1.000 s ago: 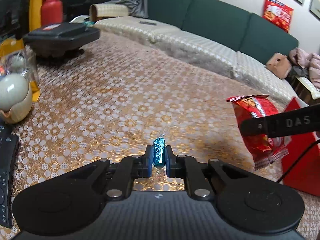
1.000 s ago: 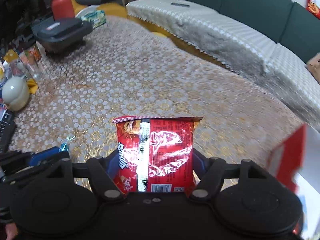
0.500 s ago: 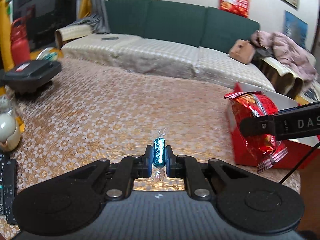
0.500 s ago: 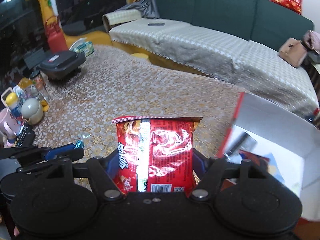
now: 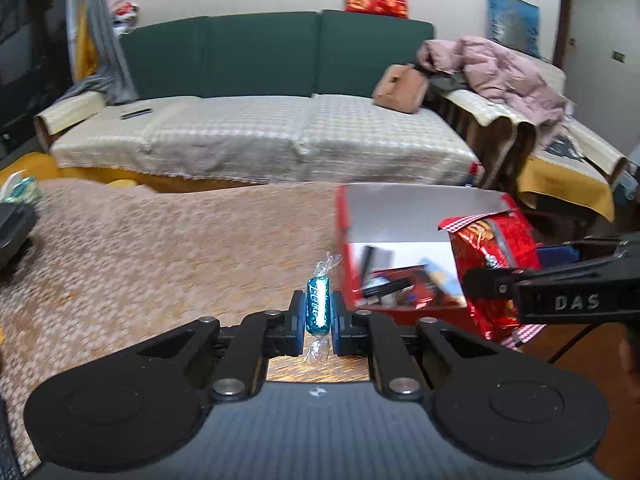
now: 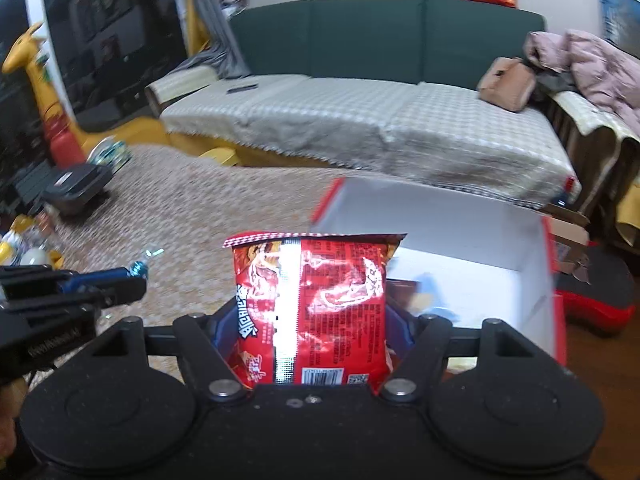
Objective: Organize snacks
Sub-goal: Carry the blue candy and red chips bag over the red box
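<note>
My left gripper (image 5: 318, 314) is shut on a small teal wrapped candy (image 5: 318, 308), held upright above the table, just left of a red box (image 5: 342, 224) with a white inside. My right gripper (image 6: 310, 320) is shut on a red snack bag (image 6: 316, 300), held upright at the box's near left corner. The box (image 6: 536, 296) holds several snacks. In the left wrist view the red bag (image 5: 496, 256) and the right gripper show over the box's right side. In the right wrist view the left gripper (image 6: 136, 274) with the candy shows at the left.
The table has a gold floral cloth (image 5: 160, 248). A green sofa (image 5: 260, 52) with a beige cover stands behind it, with a pink coat (image 5: 500, 68) and a brown bag (image 5: 400, 84). A black appliance (image 6: 76, 188) and cups (image 6: 24, 248) stand at the table's far left.
Both grippers have swung to the right with their snacks. The red box has come into full view in front of them, and the right gripper's bag is now at the box.
</note>
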`<state>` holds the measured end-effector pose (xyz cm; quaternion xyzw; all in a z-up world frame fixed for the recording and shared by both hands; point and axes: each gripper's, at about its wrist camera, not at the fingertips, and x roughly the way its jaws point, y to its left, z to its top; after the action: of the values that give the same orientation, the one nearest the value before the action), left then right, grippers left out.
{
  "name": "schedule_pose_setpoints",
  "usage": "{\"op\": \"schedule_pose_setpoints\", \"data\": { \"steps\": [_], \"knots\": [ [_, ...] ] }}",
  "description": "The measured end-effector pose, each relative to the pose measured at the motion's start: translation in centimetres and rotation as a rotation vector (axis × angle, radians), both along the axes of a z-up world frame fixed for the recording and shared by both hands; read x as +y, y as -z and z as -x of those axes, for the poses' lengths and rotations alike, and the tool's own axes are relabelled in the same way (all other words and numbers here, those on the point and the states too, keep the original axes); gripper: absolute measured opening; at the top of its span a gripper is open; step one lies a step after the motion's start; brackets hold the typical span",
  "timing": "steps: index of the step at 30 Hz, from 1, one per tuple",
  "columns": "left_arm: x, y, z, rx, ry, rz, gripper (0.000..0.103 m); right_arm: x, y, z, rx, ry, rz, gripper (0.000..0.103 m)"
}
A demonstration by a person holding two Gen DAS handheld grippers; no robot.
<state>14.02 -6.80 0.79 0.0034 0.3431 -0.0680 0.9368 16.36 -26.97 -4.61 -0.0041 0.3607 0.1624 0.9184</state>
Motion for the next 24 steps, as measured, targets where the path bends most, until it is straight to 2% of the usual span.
{"op": "schedule_pose_setpoints", "data": {
  "steps": [5, 14, 24],
  "knots": [
    [-3.7, -0.4, -2.3, 0.025, 0.061, -0.016, 0.012, -4.0, 0.0, -1.7, -0.015, 0.074, -0.002, 0.071],
    [-8.9, 1.1, -6.6, 0.091, 0.164, -0.038, 0.012, -7.8, 1.8, -5.5, 0.003, 0.158, 0.037, 0.071],
    [-12.1, 4.5, -10.2, 0.172, 0.222, -0.074, 0.012, -8.3, 4.6, -8.6, 0.074, 0.103, 0.105, 0.071]
  ]
}}
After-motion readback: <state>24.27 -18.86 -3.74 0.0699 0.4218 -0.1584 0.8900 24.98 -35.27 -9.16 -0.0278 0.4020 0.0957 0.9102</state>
